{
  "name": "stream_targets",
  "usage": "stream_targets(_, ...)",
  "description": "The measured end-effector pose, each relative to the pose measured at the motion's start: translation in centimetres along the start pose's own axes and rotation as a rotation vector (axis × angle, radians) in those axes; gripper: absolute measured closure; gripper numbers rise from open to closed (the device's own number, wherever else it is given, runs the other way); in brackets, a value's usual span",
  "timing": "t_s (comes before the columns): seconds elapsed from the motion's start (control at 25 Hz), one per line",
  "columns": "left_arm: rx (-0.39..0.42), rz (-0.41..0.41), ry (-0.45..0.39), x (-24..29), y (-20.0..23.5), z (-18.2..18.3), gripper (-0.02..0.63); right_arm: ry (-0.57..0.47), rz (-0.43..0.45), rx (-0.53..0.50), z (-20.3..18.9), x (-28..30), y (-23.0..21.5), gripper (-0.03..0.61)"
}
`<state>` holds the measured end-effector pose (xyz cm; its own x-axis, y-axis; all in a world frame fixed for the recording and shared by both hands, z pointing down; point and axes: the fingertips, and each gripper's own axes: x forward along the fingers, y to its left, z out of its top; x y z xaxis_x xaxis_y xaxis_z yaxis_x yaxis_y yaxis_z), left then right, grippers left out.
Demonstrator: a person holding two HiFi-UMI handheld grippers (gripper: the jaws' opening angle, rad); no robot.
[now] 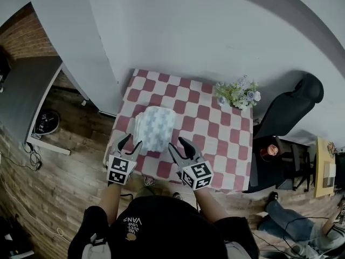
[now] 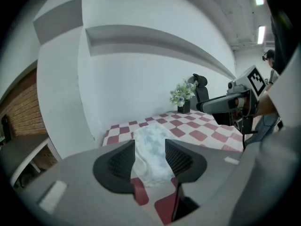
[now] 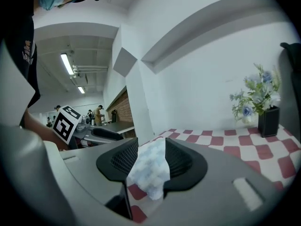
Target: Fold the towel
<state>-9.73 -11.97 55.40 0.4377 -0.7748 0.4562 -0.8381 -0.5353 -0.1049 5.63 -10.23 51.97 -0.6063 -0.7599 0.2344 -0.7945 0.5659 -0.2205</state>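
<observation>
My left claw (image 2: 150, 145) is spread, with nothing gripped. Through the gap I see the towel (image 1: 156, 127) lying on the checked table (image 1: 226, 139), its near end just past my tips. My right claw (image 3: 151, 142) is spread about as wide. A corner of the towel sits in its gap and droops below the tips, but the jaws are not pressed onto it.

From above, the towel is left of centre in the frame, toward the table's near edge. The left claw is at its near left corner and the right claw at its near right corner. It looks layered along its left side, so I judge it partly folded already.

The pale, cloud-patterned cloth looks soft, light and limp. It should sag wherever it is unsupported, and a layer could slip if I pinch too shallowly. I would take it at the two near corners, catching every layer, and carry both across together so that the edges meet.

The only container I see is a small dark vase (image 3: 269, 121) at the table's far right corner, holding pale flowers (image 3: 257, 93), well apart from the towel.
</observation>
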Motion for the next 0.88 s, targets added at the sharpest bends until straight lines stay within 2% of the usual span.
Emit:
stream_targets(0.16, -0.042, 0.076, -0.051, -2.1, -3.3, 1.3, 0.426, -0.033, 0.042, -0.013, 0.5, -3.9, -0.7, 0.46)
stream_targets(0.4, -0.071, 0.143, -0.115, -5.6, -9.4, 2.3, 0.428, -0.046, 0.06, -0.014, -0.2, -9.7, -2.2, 0.572)
stream_targets(0.56, -0.091, 0.185, -0.152, -7.9, -12.7, 2.4, 0.443, -0.045, 0.087, -0.011, -0.8, -12.5, -2.5, 0.572)
stream_targets(0.88, -0.124, 0.248, -0.169, -12.1, -16.9, 1.4, 0.568, -0.039, 0.124, 0.0, -2.2, -15.9, -1.4, 0.574)
